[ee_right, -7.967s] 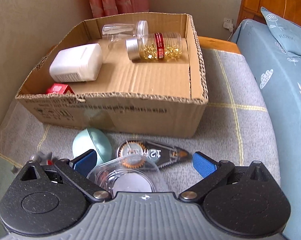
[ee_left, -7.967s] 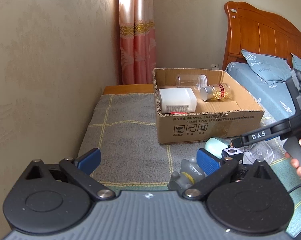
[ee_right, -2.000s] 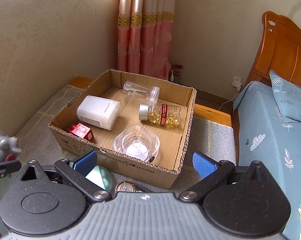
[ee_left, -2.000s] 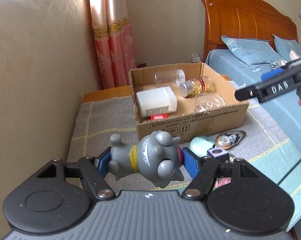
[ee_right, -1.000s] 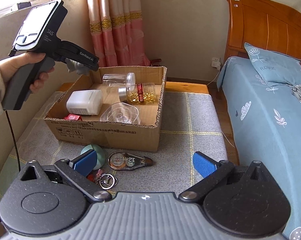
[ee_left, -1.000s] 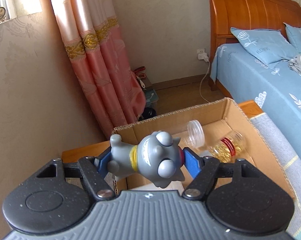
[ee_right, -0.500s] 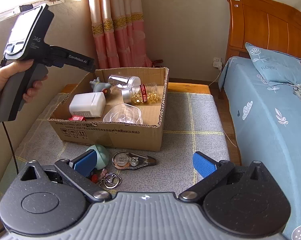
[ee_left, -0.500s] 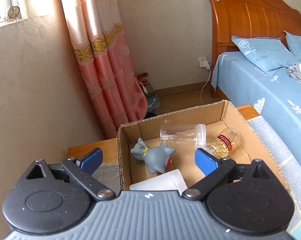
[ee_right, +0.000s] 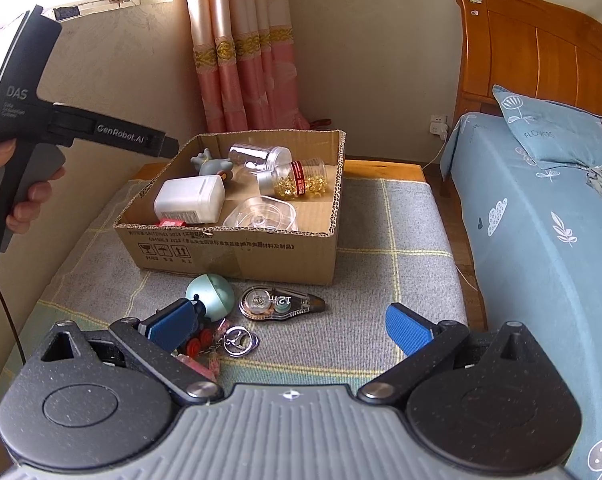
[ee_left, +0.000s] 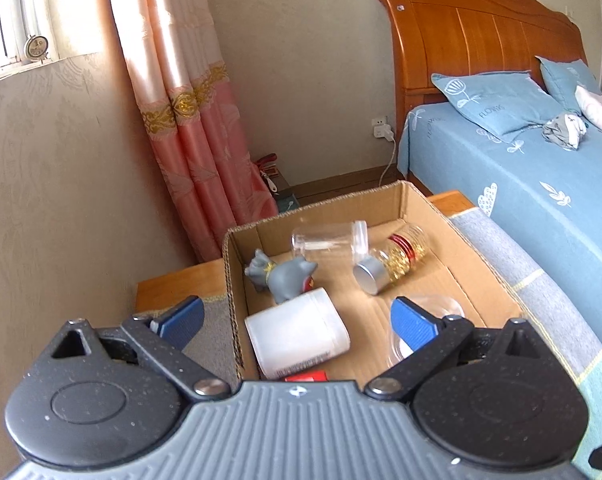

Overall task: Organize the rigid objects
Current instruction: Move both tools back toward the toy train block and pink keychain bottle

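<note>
My left gripper (ee_left: 297, 320) is open and empty, above the near left part of the cardboard box (ee_left: 477, 256). The grey toy figure (ee_left: 281, 276) lies in the box's far left corner, beside a white bottle (ee_left: 297, 336), a clear jar (ee_left: 325, 240), a capsule jar (ee_left: 397, 260) and a clear dish (ee_left: 441, 308). My right gripper (ee_right: 289, 322) is open with nothing between its fingers, low over the grey blanket in front of the box (ee_right: 229, 248). Below it lie a teal round case (ee_right: 213, 292), a correction tape (ee_right: 277, 302), a key ring (ee_right: 241, 340) and a small red-wheeled toy (ee_right: 199, 344).
A hand (ee_right: 33, 196) holds the left gripper's black body (ee_right: 101, 132) at the left, its cable hanging down. A bed with a blue sheet (ee_right: 541, 220) borders the blanket on the right. The wall (ee_right: 121, 80) and a pink curtain (ee_right: 245, 60) stand behind the box.
My left gripper has let go of the grey toy, which now lies in the box's far left corner, and has drawn back from the box. The right gripper has hardly moved.
</note>
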Demonstrator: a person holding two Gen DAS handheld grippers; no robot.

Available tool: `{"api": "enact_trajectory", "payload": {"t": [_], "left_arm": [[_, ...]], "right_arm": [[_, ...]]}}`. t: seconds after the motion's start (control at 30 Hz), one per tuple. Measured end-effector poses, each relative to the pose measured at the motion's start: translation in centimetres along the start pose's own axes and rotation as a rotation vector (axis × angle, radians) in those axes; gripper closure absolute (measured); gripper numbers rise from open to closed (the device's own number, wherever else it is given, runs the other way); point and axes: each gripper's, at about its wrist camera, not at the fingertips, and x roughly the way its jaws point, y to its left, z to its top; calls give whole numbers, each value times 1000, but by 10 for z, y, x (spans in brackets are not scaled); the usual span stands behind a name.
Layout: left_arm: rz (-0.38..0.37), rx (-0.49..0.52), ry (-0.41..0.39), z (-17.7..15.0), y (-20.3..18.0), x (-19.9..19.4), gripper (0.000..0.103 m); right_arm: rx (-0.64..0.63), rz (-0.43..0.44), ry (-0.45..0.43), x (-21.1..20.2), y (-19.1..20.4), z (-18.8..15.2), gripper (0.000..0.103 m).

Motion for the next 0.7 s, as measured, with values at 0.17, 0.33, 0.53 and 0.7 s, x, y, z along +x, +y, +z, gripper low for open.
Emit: {"api": "enact_trajectory", "payload": {"t": [0.17, 0.33, 0.53, 0.7], "left_arm": [[-26, 13, 14, -23, -11, -12, 4], [-54, 4, 39, -55, -27, -22, 4], [-134, 19, 83, -80, -62, -14, 4], [-144, 23, 125, -94, -78, 7, 4]], "right_arm": [[11, 0, 13, 1, -4, -13, 0], [22, -10, 55, 9, -9, -29, 0], [43, -9, 96, 17, -13, -45, 0], [39, -11, 103, 18, -14, -50, 0]]}}
